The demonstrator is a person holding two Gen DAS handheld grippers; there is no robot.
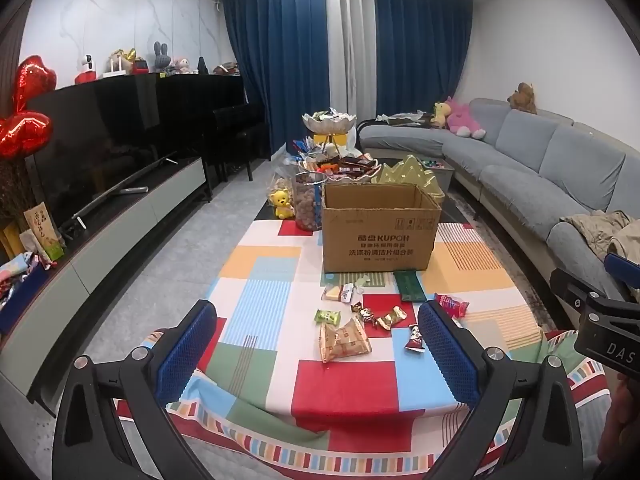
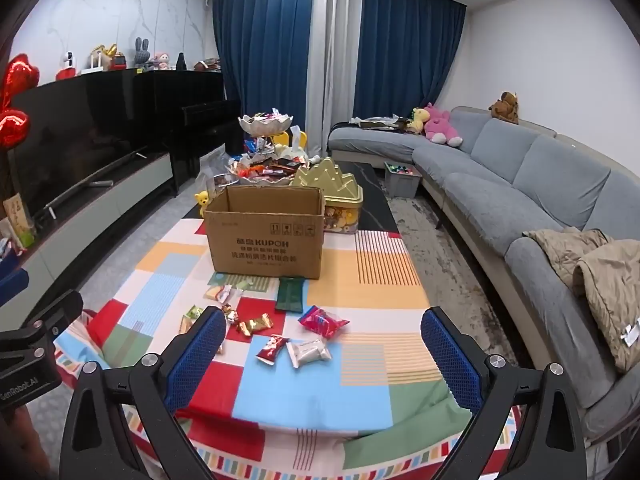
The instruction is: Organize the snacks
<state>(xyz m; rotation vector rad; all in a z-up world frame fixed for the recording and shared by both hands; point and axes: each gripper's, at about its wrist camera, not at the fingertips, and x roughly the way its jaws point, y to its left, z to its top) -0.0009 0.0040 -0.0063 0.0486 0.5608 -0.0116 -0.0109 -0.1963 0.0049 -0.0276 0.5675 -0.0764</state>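
While both tongs, left tongs (image 1: 316,344) and right tongs (image 2: 322,354), hover spread and empty, wrapped snacks (image 2: 276,322) lie scattered mid-frame on the counter (image 2: 384,280). Nothing seems gathered yet. Next probably means pinching one wrapper toward the cardboard box (image 2: 266,236).

**Snacks loose before open box**

Open cardboard box (image 1: 378,236) upright at mid-table, flaps up. Scattered just in front, flat on the checked cloth: dark green packet (image 1: 409,285), pink packet (image 2: 322,321), silver packet (image 2: 309,352), tan biscuit packet (image 1: 343,339), gold-wrapped sweets (image 1: 391,317).
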